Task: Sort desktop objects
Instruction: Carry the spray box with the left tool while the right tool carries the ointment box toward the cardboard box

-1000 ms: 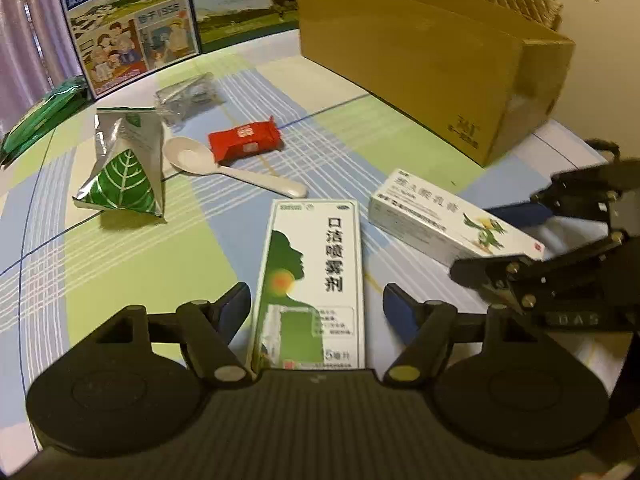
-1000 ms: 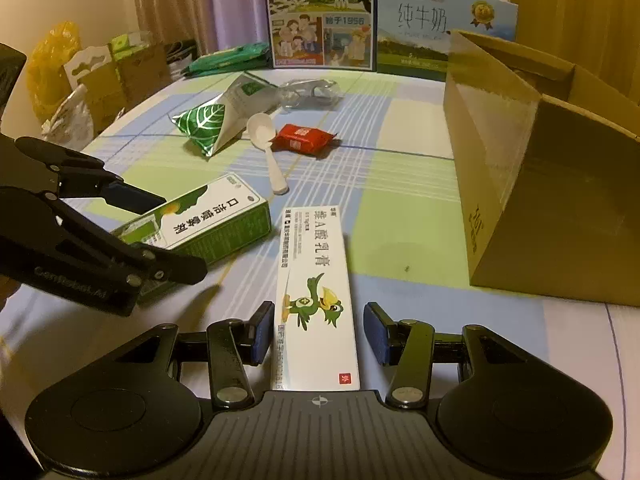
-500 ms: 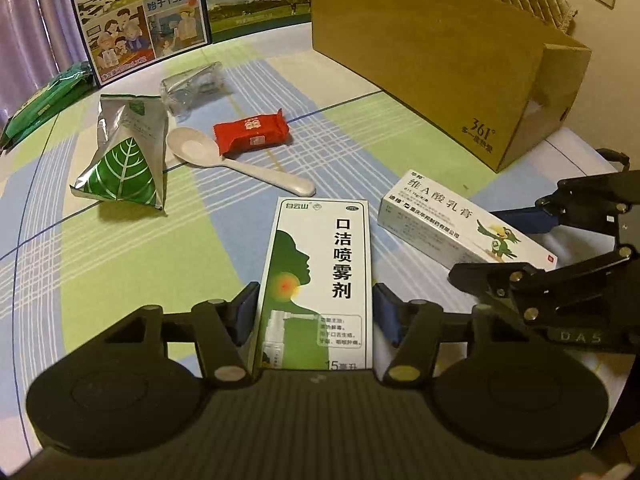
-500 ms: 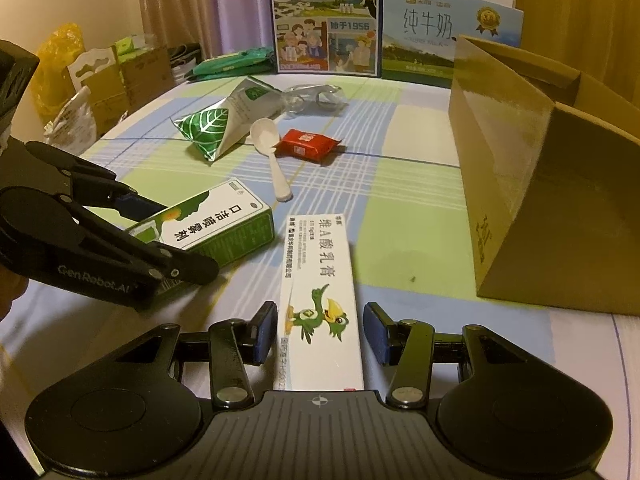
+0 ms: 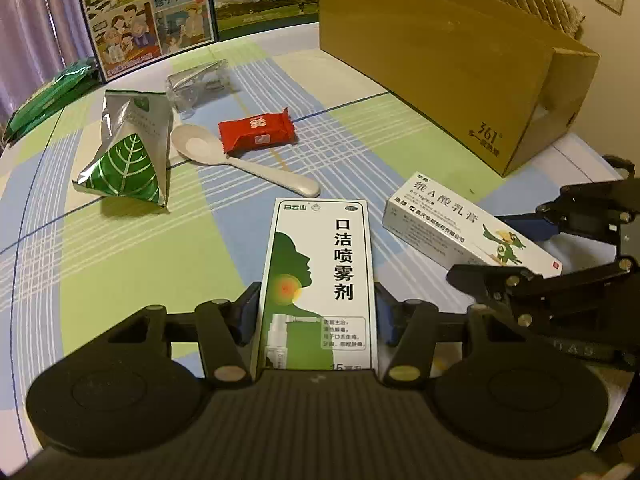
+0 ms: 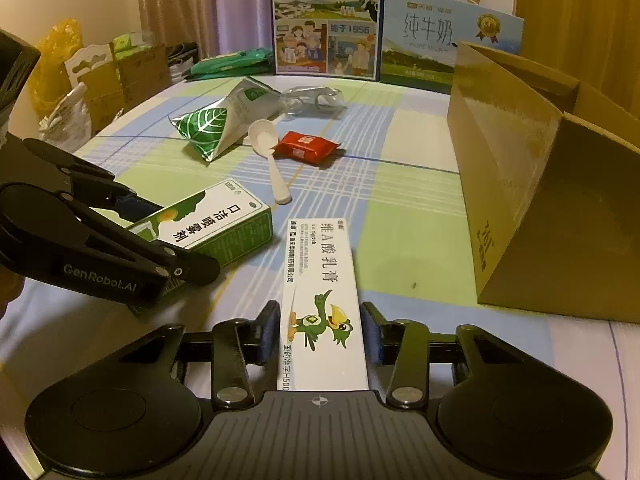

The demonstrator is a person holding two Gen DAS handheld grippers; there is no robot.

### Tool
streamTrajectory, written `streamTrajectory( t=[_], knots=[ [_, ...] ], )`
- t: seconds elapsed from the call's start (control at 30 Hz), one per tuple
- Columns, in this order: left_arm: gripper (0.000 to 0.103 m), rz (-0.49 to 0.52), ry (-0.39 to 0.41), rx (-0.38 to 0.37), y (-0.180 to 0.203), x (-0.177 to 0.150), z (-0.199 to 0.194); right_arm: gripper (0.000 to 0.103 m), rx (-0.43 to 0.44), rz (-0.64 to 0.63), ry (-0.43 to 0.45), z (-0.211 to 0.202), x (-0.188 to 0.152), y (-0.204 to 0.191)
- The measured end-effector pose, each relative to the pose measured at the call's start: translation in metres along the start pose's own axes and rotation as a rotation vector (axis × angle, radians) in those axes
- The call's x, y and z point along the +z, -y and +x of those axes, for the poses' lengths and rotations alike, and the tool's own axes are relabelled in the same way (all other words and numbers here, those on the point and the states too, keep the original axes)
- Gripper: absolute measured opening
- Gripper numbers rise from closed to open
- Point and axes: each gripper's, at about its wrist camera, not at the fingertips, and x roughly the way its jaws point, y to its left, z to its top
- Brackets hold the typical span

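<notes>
A white and green spray box [image 5: 320, 272] lies flat on the checked tablecloth, and my left gripper [image 5: 316, 312] is shut on its near end, blue pads against both long sides. To its right lies a long white ointment box [image 6: 320, 280] with a green bird on it. My right gripper [image 6: 320, 328] is shut on that box's near end. Both boxes rest on the table. In the right wrist view the spray box [image 6: 208, 224] and the left gripper's fingers [image 6: 120, 240] show at the left. The ointment box [image 5: 460, 228] also shows in the left wrist view.
An open cardboard box [image 6: 540, 180] stands at the right. Further back lie a white spoon [image 5: 240, 160], a red snack packet [image 5: 256, 134], a green leaf pouch [image 5: 128, 160] and a clear plastic bag [image 5: 198, 84]. Milk cartons [image 5: 148, 20] stand at the far edge.
Both grippers moved forward along their boxes and narrowed. The left fingers went from wide open to pressing the spray box; the right pads closed in on the ointment box.
</notes>
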Motion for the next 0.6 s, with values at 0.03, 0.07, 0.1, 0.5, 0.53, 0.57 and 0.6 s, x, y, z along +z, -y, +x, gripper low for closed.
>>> streamTrajectory(
  t=[0.03,0.07,0.1,0.5,0.53,0.57,0.6],
  knots=[
    [0.051,0.006,0.0,0.002,0.001,0.0,0.0,0.036,-0.001,-0.001,-0.001,0.0,0.0,0.0],
    [0.051,0.01,0.0,0.003,0.001,0.0,0.0,0.036,-0.001,0.001,-0.002,0.0,0.0,0.0],
    [0.051,0.012,0.0,0.003,0.002,0.0,-0.001,0.036,-0.001,0.005,-0.002,0.0,0.0,0.0],
    [0.051,-0.005,0.026,-0.001,0.011,-0.001,-0.018,0.035,-0.018,0.033,0.031,-0.025,0.006,0.002],
    [0.051,-0.009,0.022,0.0,0.012,-0.001,-0.02,0.035,-0.02,0.034,0.035,-0.029,0.007,0.002],
    [0.051,-0.018,0.018,0.0,0.014,-0.001,-0.021,0.035,-0.022,0.034,0.041,-0.033,0.008,0.003],
    [0.051,-0.04,0.015,-0.002,0.015,0.0,-0.022,0.035,-0.026,0.032,0.048,-0.038,0.009,0.004]
  ],
)
